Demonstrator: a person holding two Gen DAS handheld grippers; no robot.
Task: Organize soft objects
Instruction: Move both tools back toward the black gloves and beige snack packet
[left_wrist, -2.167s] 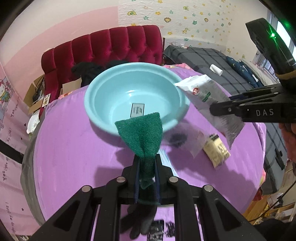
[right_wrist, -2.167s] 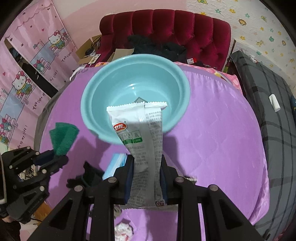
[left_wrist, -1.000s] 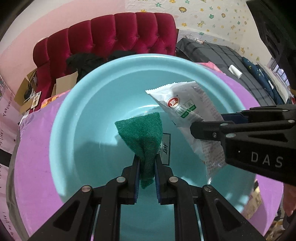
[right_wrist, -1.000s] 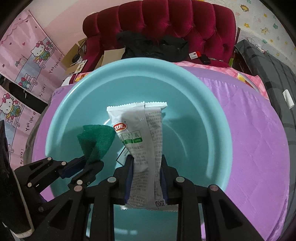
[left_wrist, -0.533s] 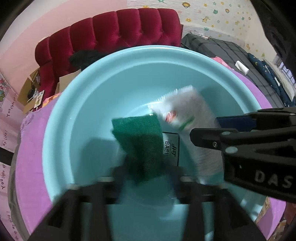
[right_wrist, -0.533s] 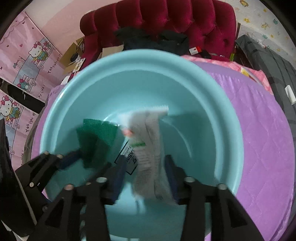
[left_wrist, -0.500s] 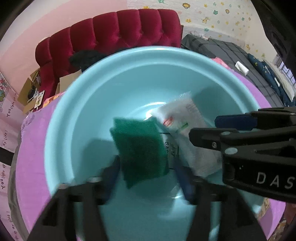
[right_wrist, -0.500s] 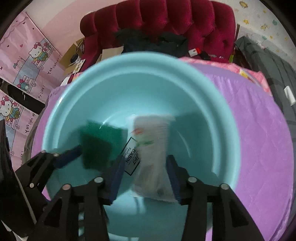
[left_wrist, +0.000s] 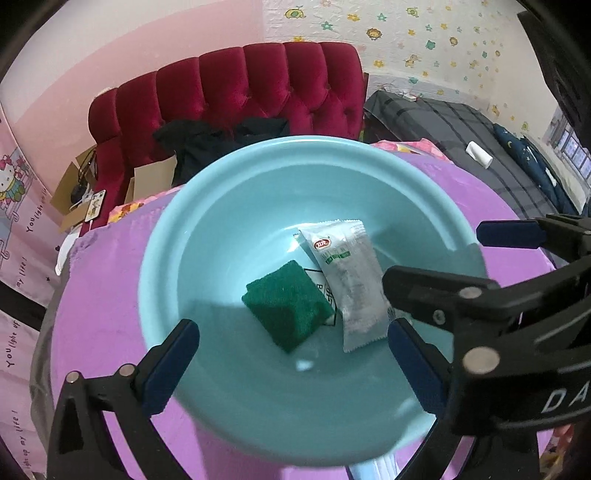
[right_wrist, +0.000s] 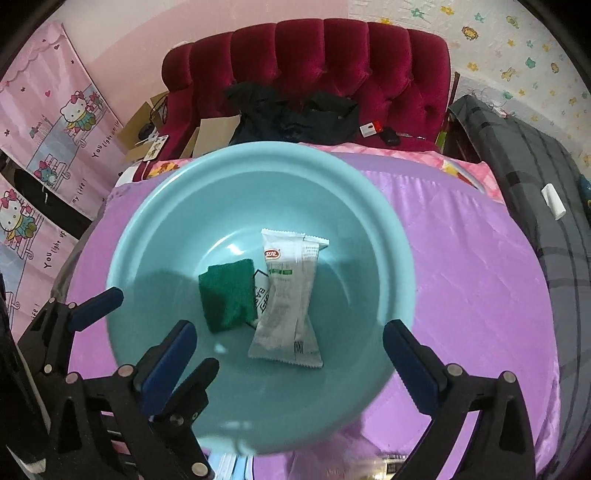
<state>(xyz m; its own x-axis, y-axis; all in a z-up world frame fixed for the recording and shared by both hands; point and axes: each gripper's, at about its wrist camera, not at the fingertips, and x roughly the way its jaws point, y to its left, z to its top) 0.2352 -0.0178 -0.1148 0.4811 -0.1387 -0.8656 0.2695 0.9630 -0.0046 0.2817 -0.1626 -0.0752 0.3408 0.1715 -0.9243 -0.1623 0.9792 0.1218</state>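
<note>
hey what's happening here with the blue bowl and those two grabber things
A person holds a claw in each hand above a blue bowl on a purple cloth. Both the left claw and the right claw are open and empty. A green scrub pad and a silver snack packet lie side by side in the bottom of the bowl.

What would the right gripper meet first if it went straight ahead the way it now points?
Most likely the grey snack packet lying in the blue basin. The open right gripper points down into the basin, with the packet between its fingers' line. Depth is unclear, so it might touch the basin floor first.
</note>
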